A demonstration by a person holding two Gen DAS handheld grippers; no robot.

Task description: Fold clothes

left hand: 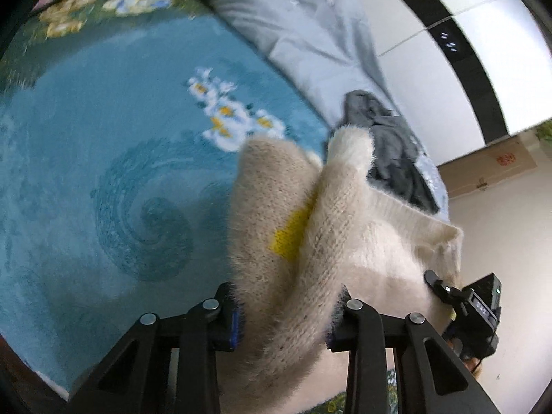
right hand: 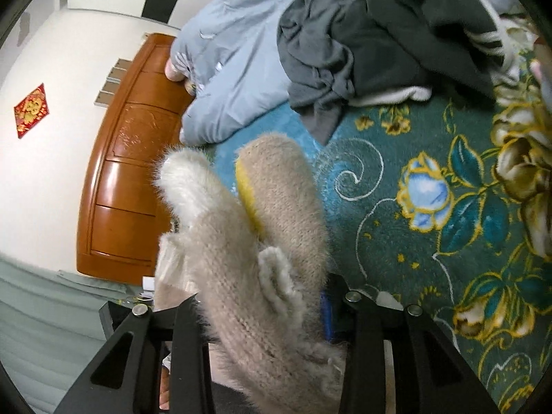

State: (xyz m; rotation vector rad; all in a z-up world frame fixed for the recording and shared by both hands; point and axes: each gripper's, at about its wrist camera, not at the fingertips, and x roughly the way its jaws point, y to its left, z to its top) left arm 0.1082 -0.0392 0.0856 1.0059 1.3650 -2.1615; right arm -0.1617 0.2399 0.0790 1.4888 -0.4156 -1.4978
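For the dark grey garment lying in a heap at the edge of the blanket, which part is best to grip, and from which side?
Probably the loose flap of the dark grey garment that lies flat on the teal blanket. Come from the blanket side, low, since this edge sticks out free while the rest is bunched against the pale blue duvet. Both grippers now hold the cream sweater.

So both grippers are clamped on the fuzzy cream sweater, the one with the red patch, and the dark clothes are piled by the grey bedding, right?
Nearly. The patch on the cream sweater is yellow, not red; both wrist views show it. The rest holds: left gripper and right gripper each grip the knit, and the dark clothes lie against the grey bedding.
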